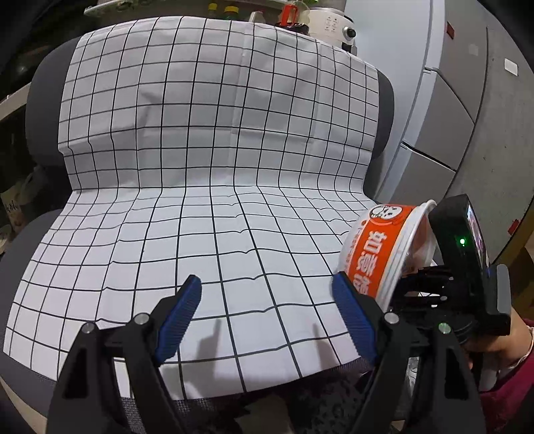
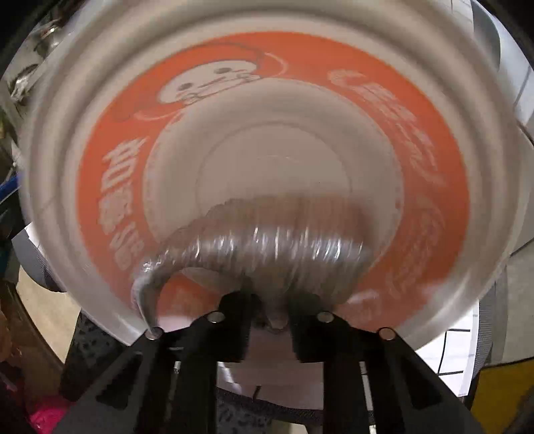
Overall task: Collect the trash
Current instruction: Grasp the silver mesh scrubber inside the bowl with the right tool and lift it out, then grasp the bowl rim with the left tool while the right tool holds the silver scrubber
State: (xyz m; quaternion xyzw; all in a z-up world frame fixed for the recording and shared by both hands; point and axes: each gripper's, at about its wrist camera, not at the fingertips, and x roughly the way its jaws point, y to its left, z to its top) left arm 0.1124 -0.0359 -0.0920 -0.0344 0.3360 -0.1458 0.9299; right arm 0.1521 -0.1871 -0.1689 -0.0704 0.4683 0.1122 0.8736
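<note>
An orange and white instant-noodle bowl is held tilted on its side above the right front edge of the gridded cloth. My right gripper is shut on its rim; the bowl's blurred inside fills the right wrist view, with crumpled clear film by the fingers. From the left wrist view the right gripper's body sits behind the bowl. My left gripper is open and empty, low over the cloth, its right finger just left of the bowl.
The white cloth with black grid lines drapes over a grey chair seat and backrest. A grey cabinet with drawers stands to the right. Bottles and a white appliance sit behind the chair. A yellow object lies lower right.
</note>
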